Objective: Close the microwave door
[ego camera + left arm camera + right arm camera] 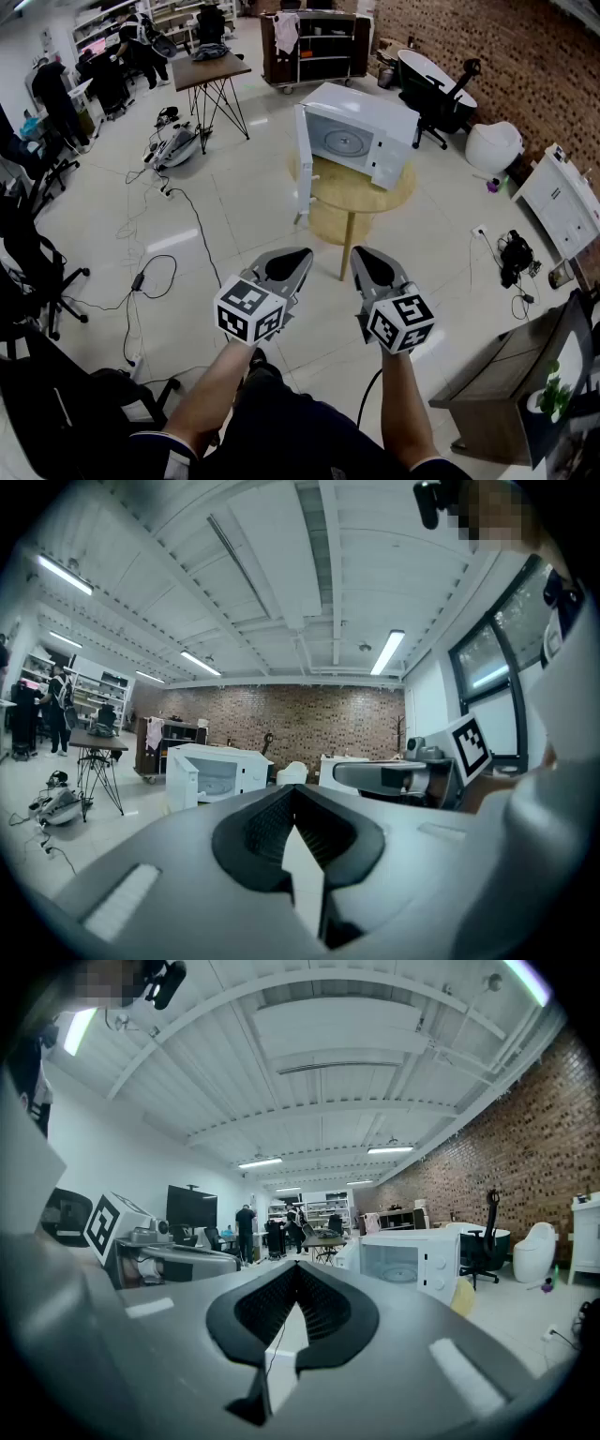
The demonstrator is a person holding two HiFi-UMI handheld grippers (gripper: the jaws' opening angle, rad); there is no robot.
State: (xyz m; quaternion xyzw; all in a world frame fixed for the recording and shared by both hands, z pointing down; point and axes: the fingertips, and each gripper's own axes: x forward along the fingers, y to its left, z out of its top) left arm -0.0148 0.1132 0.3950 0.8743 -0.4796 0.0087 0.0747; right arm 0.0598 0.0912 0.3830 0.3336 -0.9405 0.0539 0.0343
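The left gripper (pixel 296 257) is held low, its jaws closed on nothing. Well ahead, the door (pixel 303 167) stands swung open at the left of the microwave (pixel 361 131), which sits on a round worktop (pixel 380 199). The right gripper (pixel 362 255) is likewise closed and empty.

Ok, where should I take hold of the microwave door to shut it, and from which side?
Probably the free edge of the door, the end farthest from the hinge. It stands swung wide open at the left of the microwave, sticking out toward you, so come at its outer face from the left and push across.
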